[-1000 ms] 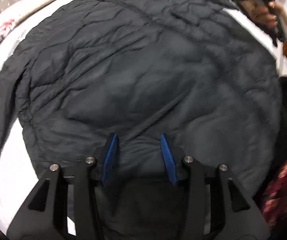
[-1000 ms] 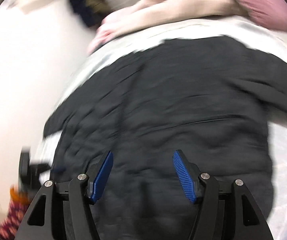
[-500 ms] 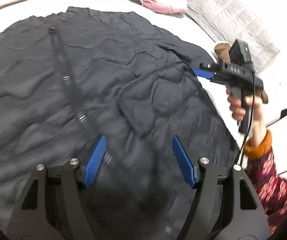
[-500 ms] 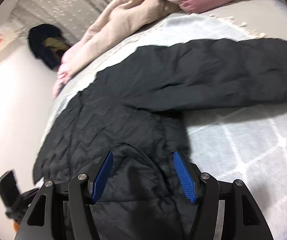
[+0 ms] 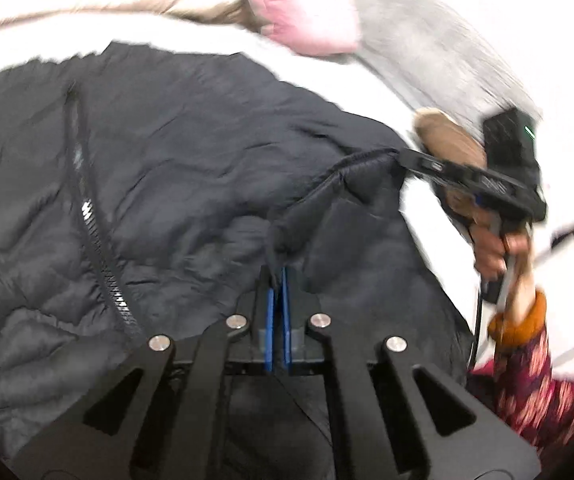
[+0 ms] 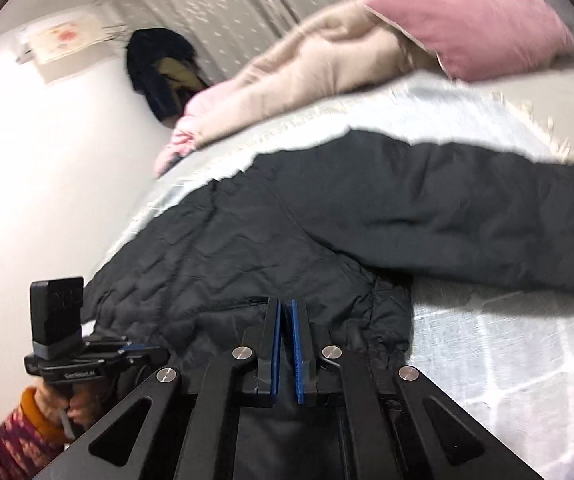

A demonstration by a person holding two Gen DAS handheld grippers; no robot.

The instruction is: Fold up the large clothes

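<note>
I was working in a bedroom at home. A bed (image 6: 507, 380) with a pale, diamond-stitched cover filled most of the view, and a pink pillow (image 6: 471, 20) and a beige blanket (image 6: 307, 76) lay bunched at its far end. Dotted curtains (image 6: 255, 4) hung behind them, and dark clothes (image 6: 159, 64) hung against the white wall (image 6: 47, 168).

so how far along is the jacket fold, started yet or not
Barely started. Done: the black jacket lies spread on the bed, one sleeve out flat. In hand: both jaws have just closed, left gripper and right gripper, each pinching its near edge. Left: every fold.
</note>
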